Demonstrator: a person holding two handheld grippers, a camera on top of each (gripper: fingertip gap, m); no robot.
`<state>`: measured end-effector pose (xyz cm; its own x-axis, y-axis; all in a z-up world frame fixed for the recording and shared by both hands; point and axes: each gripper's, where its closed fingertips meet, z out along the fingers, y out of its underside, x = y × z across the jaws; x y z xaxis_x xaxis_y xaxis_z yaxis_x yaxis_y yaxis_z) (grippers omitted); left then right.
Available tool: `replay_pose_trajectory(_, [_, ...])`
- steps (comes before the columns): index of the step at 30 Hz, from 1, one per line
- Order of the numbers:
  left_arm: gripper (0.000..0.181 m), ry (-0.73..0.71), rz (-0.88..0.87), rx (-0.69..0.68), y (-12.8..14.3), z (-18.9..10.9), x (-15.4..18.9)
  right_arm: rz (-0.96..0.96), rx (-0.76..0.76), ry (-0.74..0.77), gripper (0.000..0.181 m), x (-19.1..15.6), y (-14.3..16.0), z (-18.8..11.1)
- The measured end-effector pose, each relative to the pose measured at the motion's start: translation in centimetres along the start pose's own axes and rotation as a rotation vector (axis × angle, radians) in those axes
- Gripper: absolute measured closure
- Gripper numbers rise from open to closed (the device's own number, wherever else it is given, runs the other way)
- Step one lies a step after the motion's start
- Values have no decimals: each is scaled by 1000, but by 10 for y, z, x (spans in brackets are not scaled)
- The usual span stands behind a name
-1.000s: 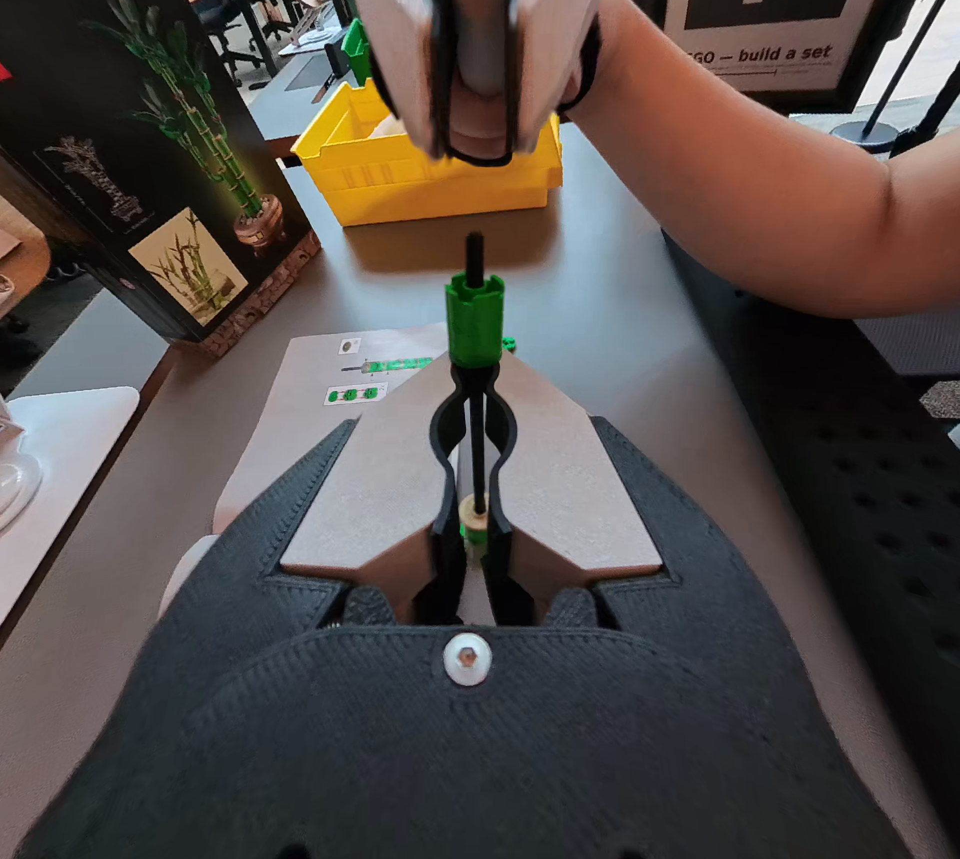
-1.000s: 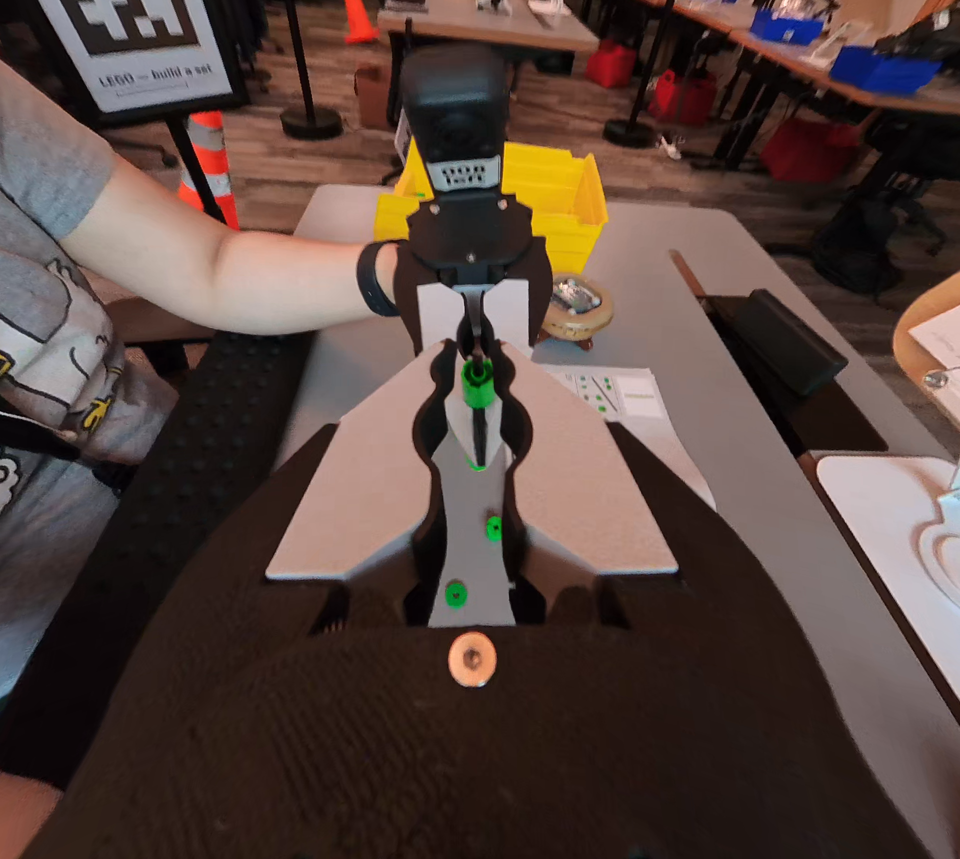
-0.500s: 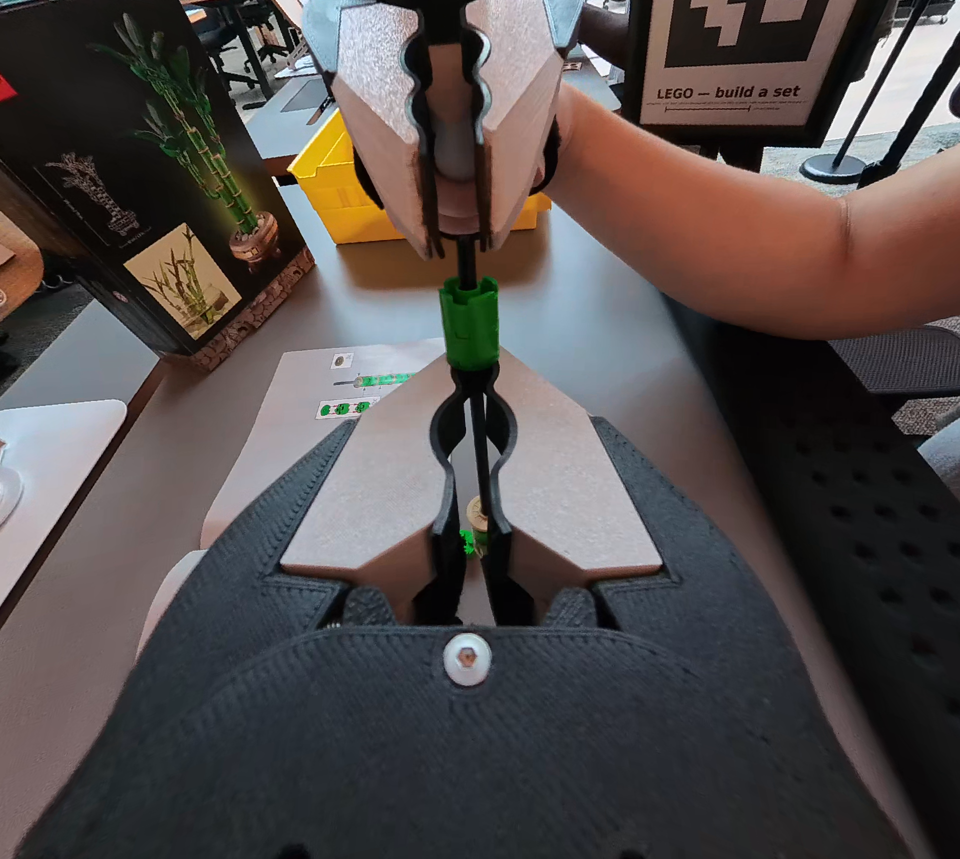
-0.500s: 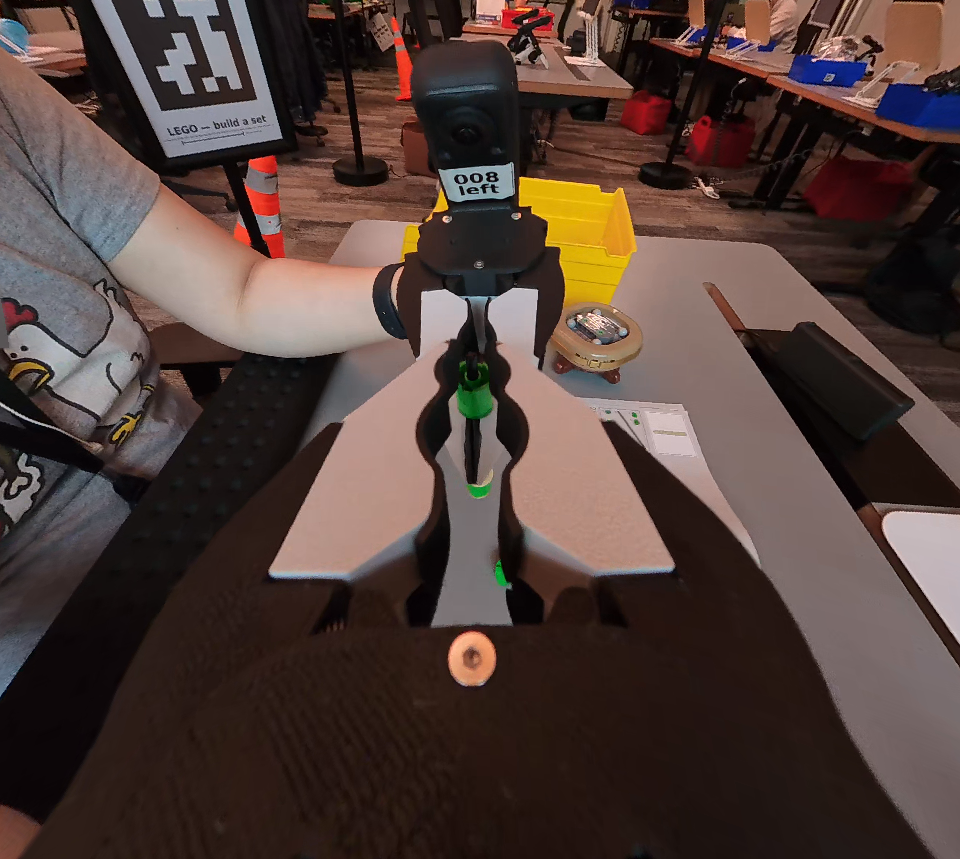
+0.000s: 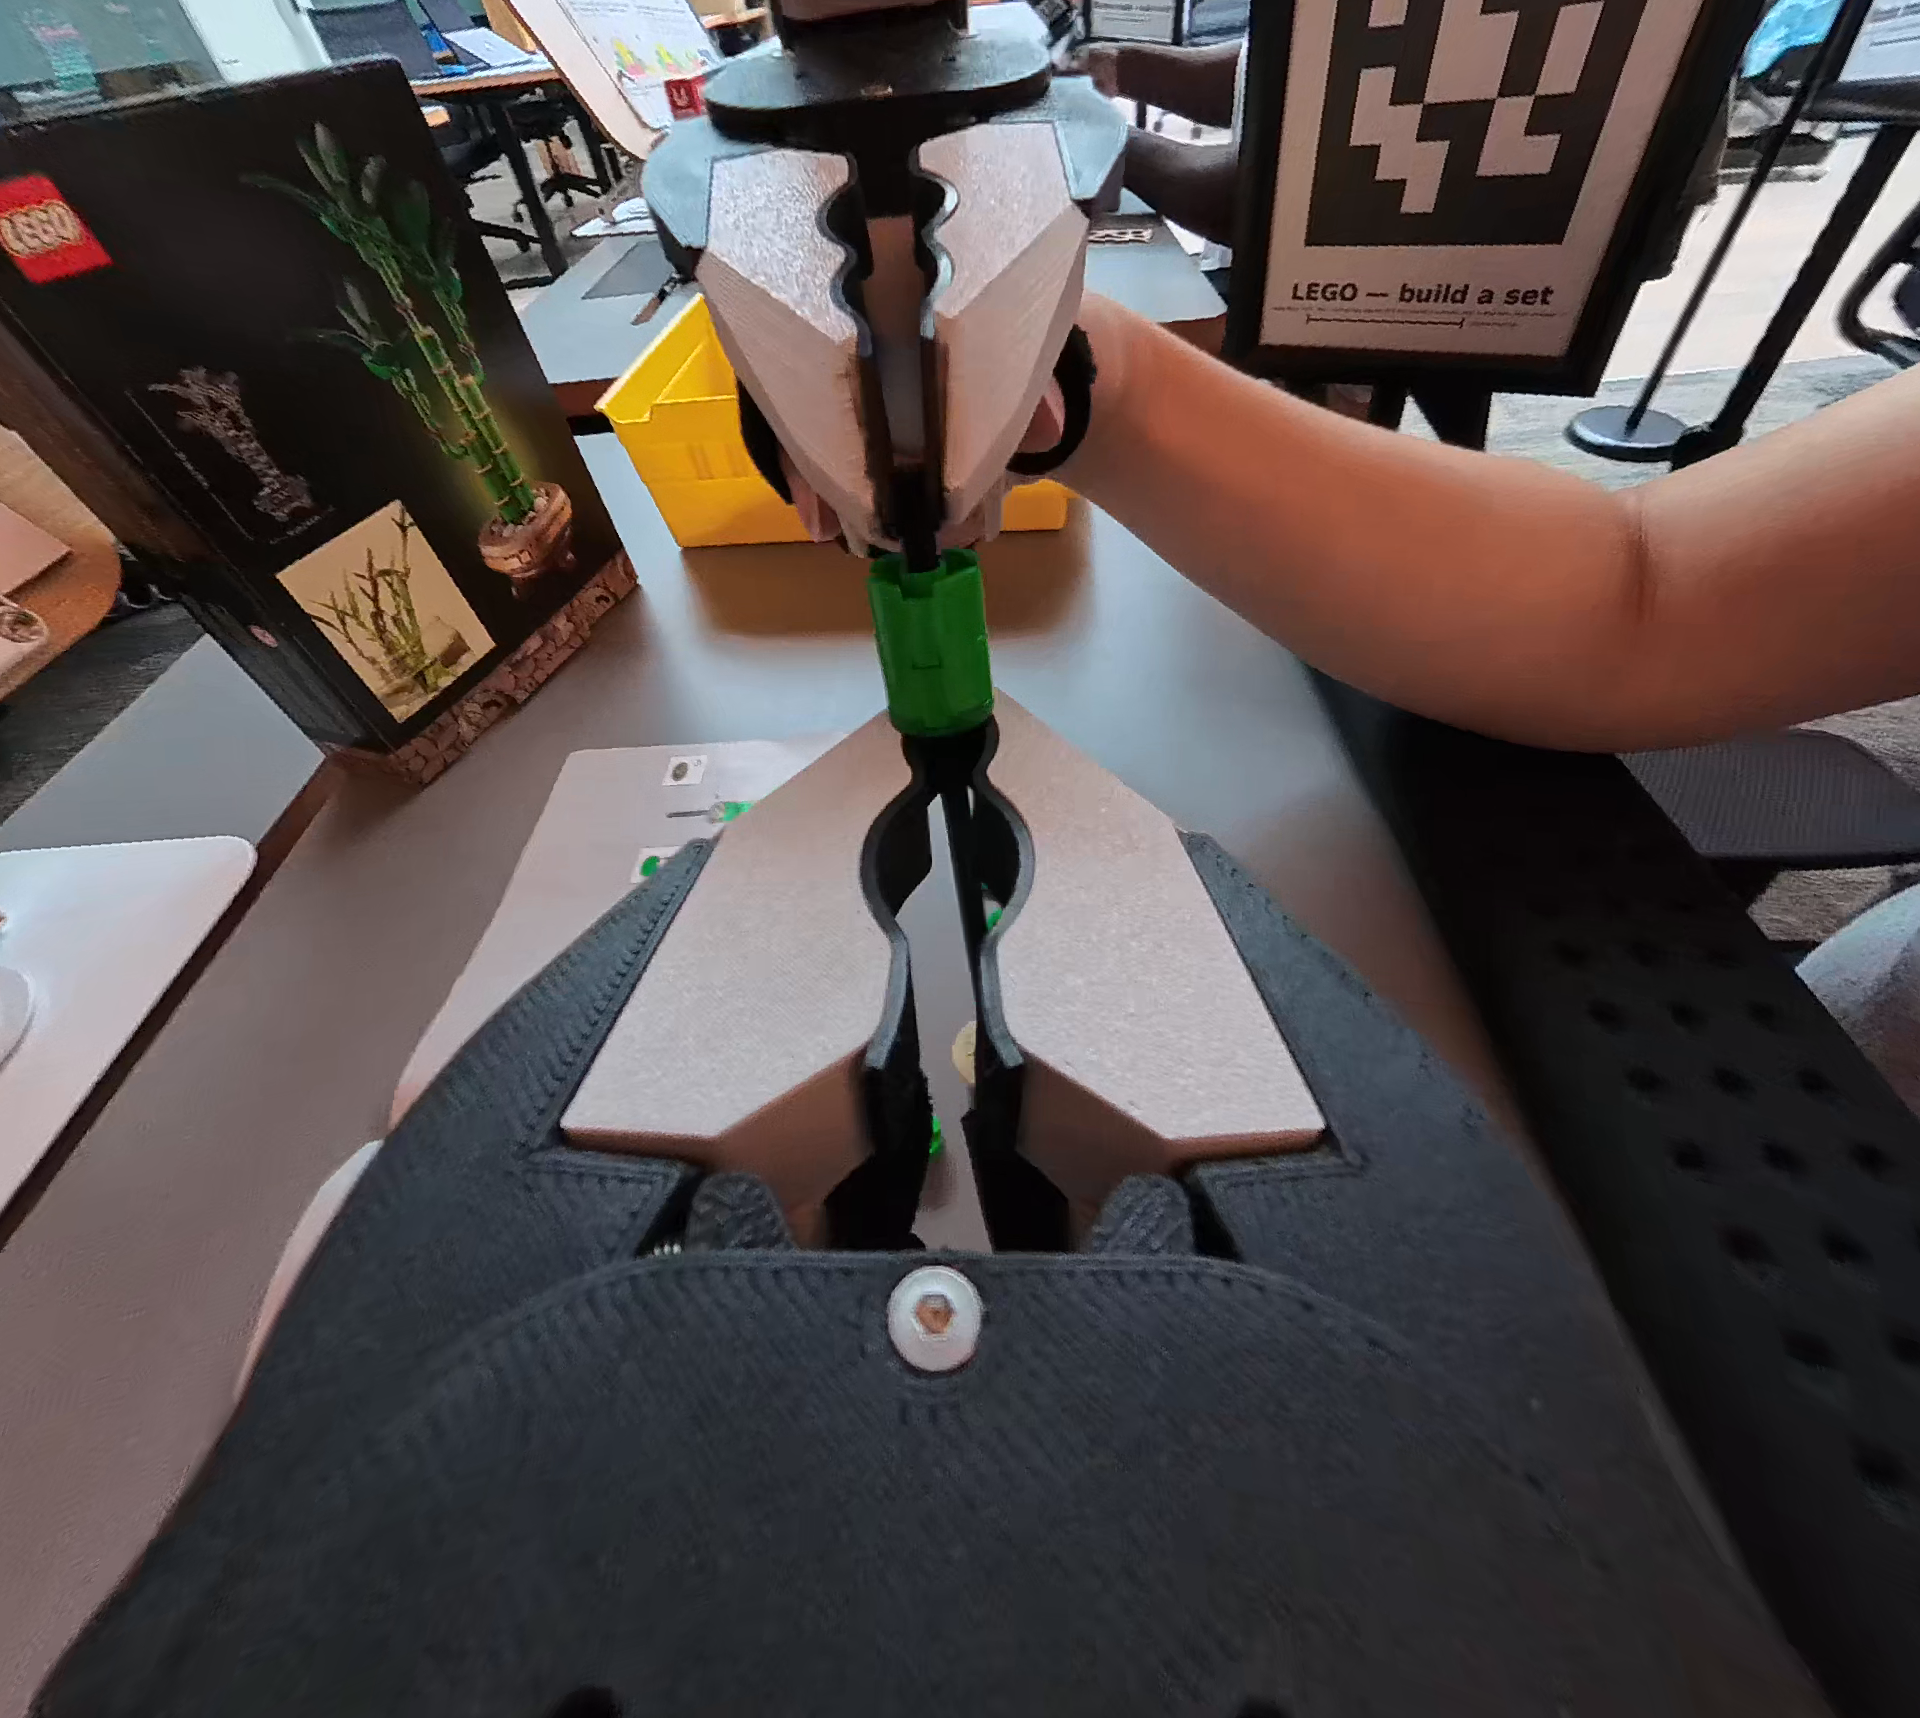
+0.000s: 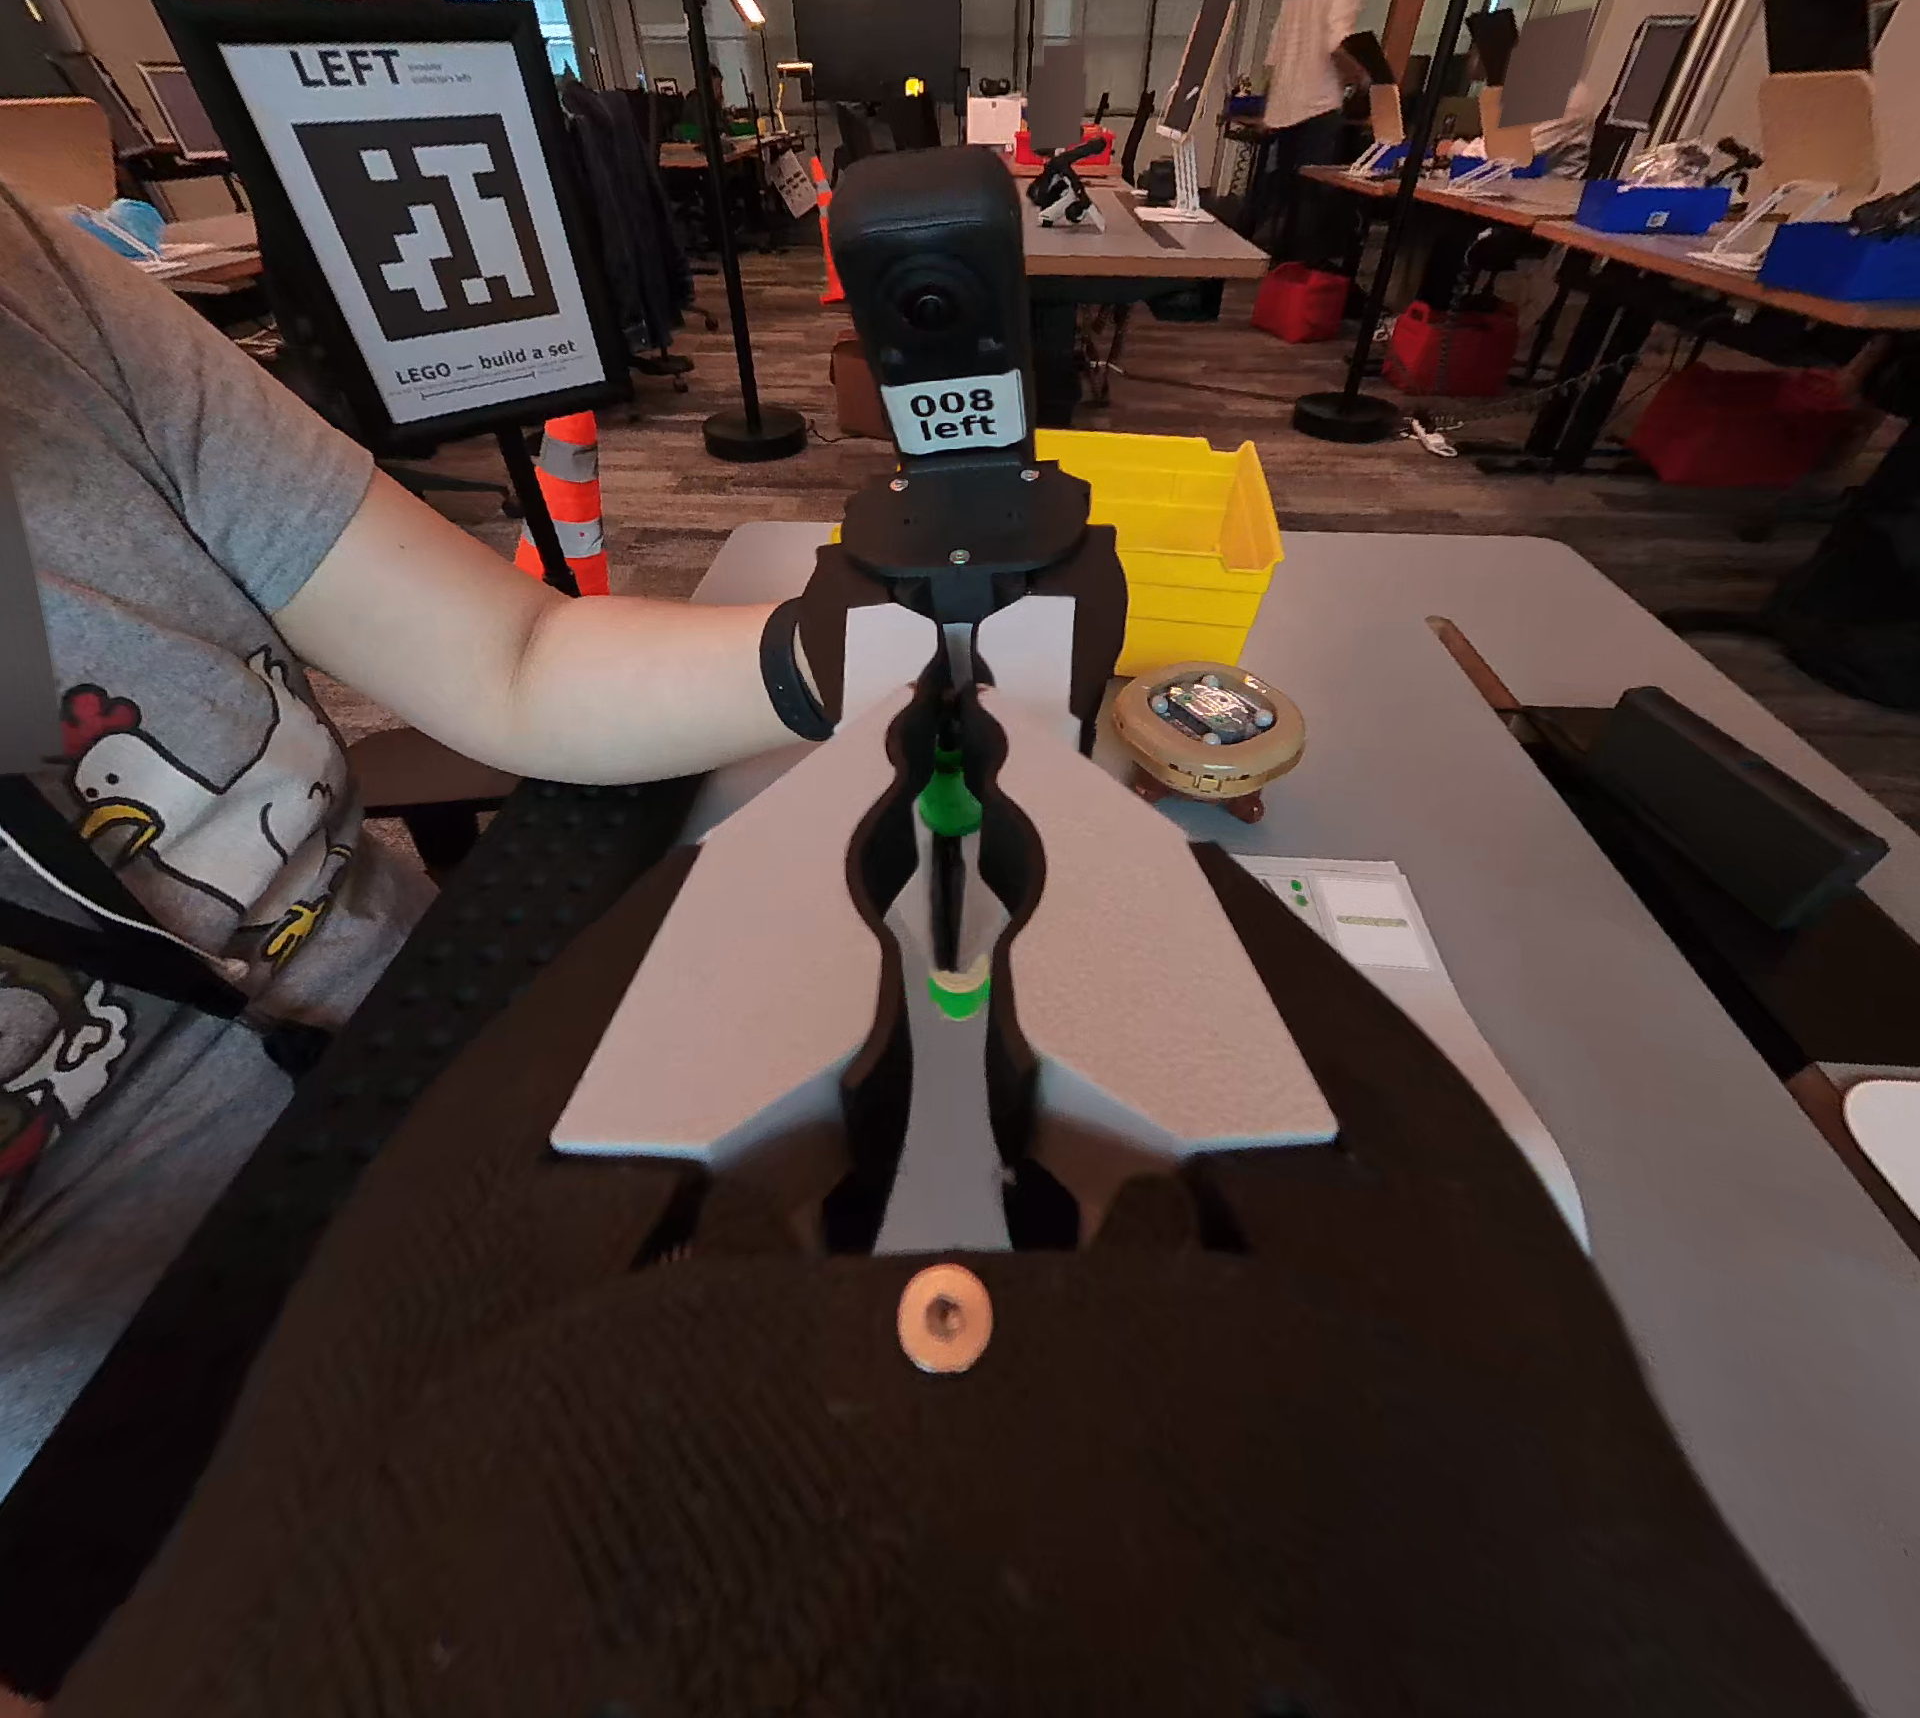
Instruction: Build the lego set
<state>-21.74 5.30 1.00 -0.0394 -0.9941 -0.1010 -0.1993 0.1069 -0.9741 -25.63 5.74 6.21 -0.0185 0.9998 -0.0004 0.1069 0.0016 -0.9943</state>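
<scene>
A black axle [image 5: 961, 879] stands upright above the grey table, with a green cylinder [image 5: 925, 650] on its upper part and a small tan and green piece [image 6: 956, 993] at its lower end. My left gripper [image 5: 940, 733] is shut on the axle just under the cylinder. My right gripper [image 5: 914, 525] faces it, its tips closed on the axle's top end just above the cylinder. In the right wrist view the right gripper [image 6: 940, 707] meets the left gripper [image 6: 956, 681], with the cylinder [image 6: 945, 795] and axle [image 6: 948, 899] showing through the finger gap.
A yellow bin [image 5: 686, 463] stands behind the grippers, and the dark set box [image 5: 291, 380] stands to the left. An instruction sheet [image 5: 623, 795] lies under my left gripper. A tan round pot base [image 6: 1210, 723] sits by the bin. A black dotted mat [image 5: 1662, 1045] lies on the right. The grippers' ends are close to 6 cm from one another.
My right gripper has come down from above the axle and its tips now close on the top end. The left gripper still holds the axle, raised slightly.
</scene>
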Motion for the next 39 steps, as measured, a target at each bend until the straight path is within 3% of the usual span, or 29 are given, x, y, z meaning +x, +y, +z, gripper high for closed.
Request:
replay_pose_trajectory(8, [181, 31, -4, 38, -10, -1, 7, -11, 8, 1, 178, -5, -8, -1])
replay_pose_trajectory(12, [181, 75, -45, 143, -24, -8, 12, 76, 60, 27, 179, 1, -21, -3])
replay_pose_trajectory(16, [148, 165, -204, 220, -38, -22, 12, 207, 84, 33, 179, 5, -29, -5])
replay_pose_trajectory(19, [143, 164, -294, 347, -55, -38, 1, 273, 96, 39, 179, 8, -33, -4])
replay_pose_trajectory(23, [149, 202, -458, 479, -69, -54, -12, 271, 79, 33, 179, 6, -31, 5])
replay_pose_trajectory(25, [157, 204, -453, 501, -71, -57, -14, 268, 72, 37, 179, 7, -30, 10])
replay_pose_trajectory(30, [162, 174, -401, 442, -64, -52, -12, 272, 83, 32, 179, 9, -28, 19])
replay_pose_trajectory(39, [167, 205, -475, 441, -60, -56, -18, 308, 135, 69, 180, 20, -29, 25])
